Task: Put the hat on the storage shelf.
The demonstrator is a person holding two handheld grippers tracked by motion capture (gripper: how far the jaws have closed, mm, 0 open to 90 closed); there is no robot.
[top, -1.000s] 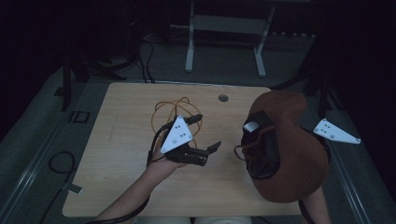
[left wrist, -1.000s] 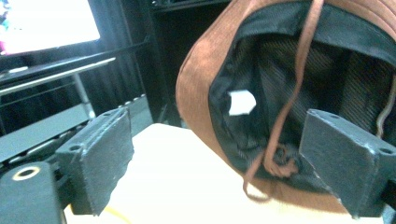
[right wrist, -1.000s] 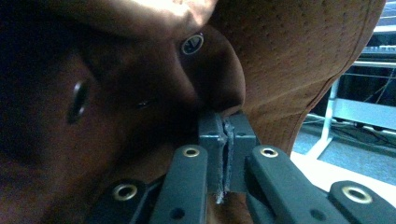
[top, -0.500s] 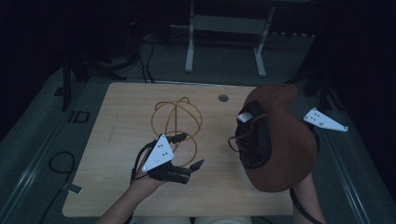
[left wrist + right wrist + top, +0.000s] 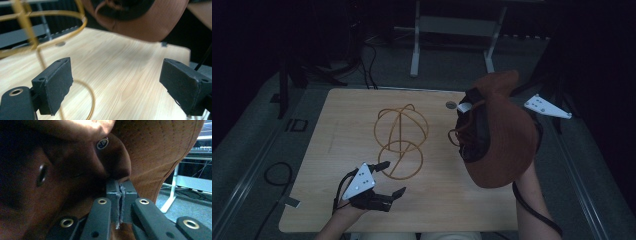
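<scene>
Your right gripper (image 5: 120, 195) is clamped on a fold of the brown cap (image 5: 502, 135), holding it up off the table (image 5: 437, 200) above its right edge, opening turned toward the middle (the drawstring hangs loose there). Your left gripper (image 5: 387, 177) sits low near the front edge, left of centre, jaws spread wide with nothing between them, just beside the golden wire stand (image 5: 401, 137) at the table's middle.

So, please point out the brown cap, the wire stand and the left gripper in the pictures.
cap (image 5: 504, 145): high view, on the brown crown.
wire stand (image 5: 401, 126): high view, on the upright middle wire.
left gripper (image 5: 391, 179): high view, midway between its open jaws.
</scene>
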